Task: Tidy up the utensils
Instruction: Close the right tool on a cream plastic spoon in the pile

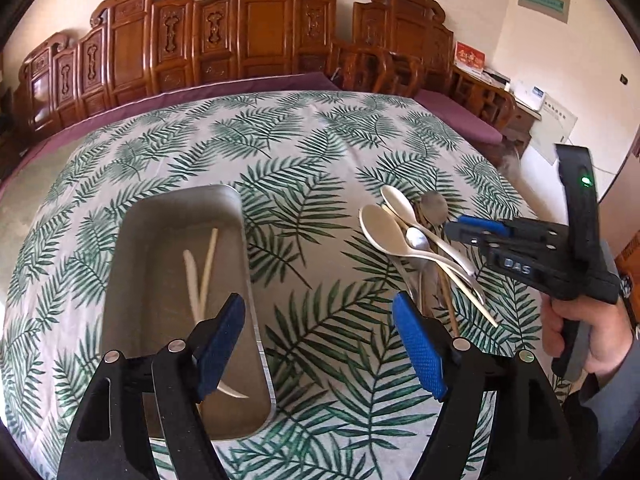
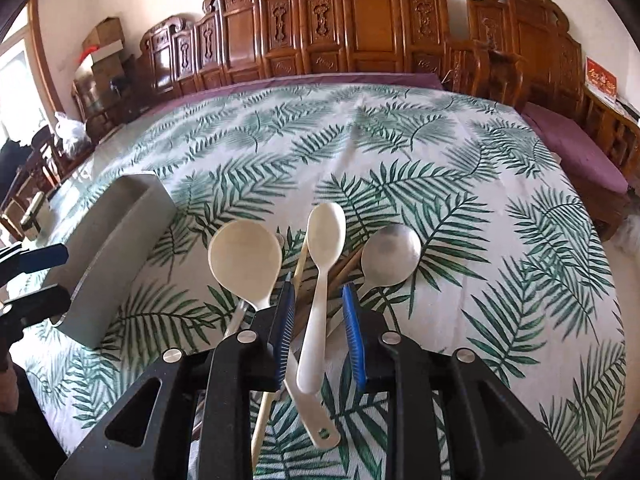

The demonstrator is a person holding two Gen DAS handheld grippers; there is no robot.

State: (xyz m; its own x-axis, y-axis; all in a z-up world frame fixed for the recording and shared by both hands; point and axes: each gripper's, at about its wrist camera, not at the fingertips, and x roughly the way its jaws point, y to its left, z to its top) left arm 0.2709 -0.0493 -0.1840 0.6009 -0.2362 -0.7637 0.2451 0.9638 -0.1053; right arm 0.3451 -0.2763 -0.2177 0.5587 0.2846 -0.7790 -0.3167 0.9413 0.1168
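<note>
A grey tray (image 1: 152, 240) sits on the left of the leaf-print tablecloth and holds two thin pale utensils (image 1: 202, 272). My left gripper (image 1: 320, 344) hangs open over the tray's right rim, nothing between its blue pads. To the right lies a pile of utensils (image 1: 416, 236): a large white spoon (image 2: 244, 256), a slim white spoon (image 2: 326, 228), a metal spoon (image 2: 390, 256) and wooden chopsticks (image 2: 346, 270). My right gripper (image 2: 319, 332) is low over the pile, open a little. The slim spoon's handle runs between its pads, untouched. A hand (image 1: 592, 328) holds the right gripper (image 1: 454, 230).
The tray (image 2: 120, 248) and the left gripper's fingers (image 2: 44, 258) show at the left of the right wrist view. A carved wooden bench (image 1: 256, 40) with a purple cushion (image 1: 472, 120) runs behind the table. Cloth beyond the pile is bare.
</note>
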